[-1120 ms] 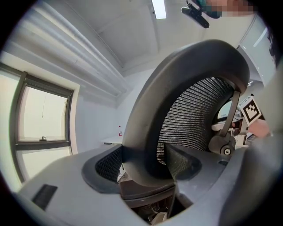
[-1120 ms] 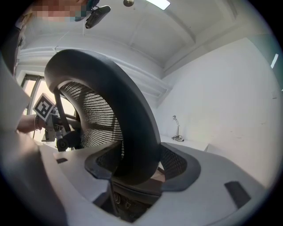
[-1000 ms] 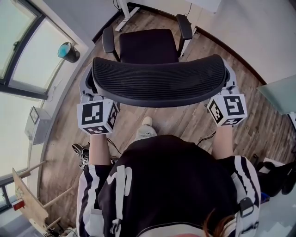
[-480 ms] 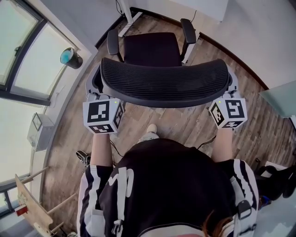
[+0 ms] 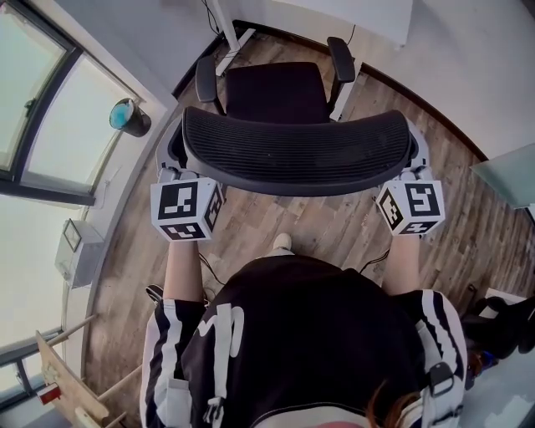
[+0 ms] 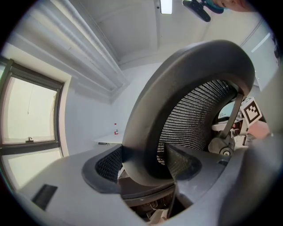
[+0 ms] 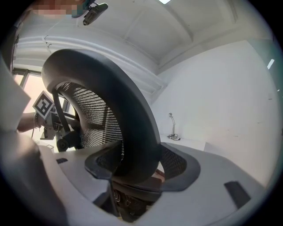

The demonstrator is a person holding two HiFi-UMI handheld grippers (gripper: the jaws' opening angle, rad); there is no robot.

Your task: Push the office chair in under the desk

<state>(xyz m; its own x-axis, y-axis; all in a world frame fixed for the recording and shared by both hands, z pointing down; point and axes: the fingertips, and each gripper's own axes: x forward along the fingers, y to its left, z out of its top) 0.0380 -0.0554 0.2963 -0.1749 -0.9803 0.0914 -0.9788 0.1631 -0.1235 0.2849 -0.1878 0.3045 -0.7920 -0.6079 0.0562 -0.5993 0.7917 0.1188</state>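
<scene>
**Office chair [image 5: 294,152] gripped from behind at both ends of its mesh backrest, seat [image 5: 276,94] facing the desk [image 5: 378,15].** Your left gripper [image 6: 142,164] has its jaws pinched onto the left rim of the backrest frame, one pad on each side of the rim. Your right gripper [image 7: 140,164] is pinched the same way onto the right rim. The chair stands on the wooden floor [image 5: 334,227] just short of the desk, its seat not yet under the white top. The desk's leg [image 5: 224,25] is near the left armrest [image 5: 206,79]. The step in hand appears to be the push itself, judged about midway. Press evenly with both grippers so the chair rolls straight; a stronger push on one side would likely swivel the seat off line. Steer a little clear of the desk leg, since the left armrest looks the likeliest part to catch. Push level rather than downward, as the backrest may recline under load. Whether the armrests will pass beneath the top cannot be told from here, so slow down as they near its edge
</scene>
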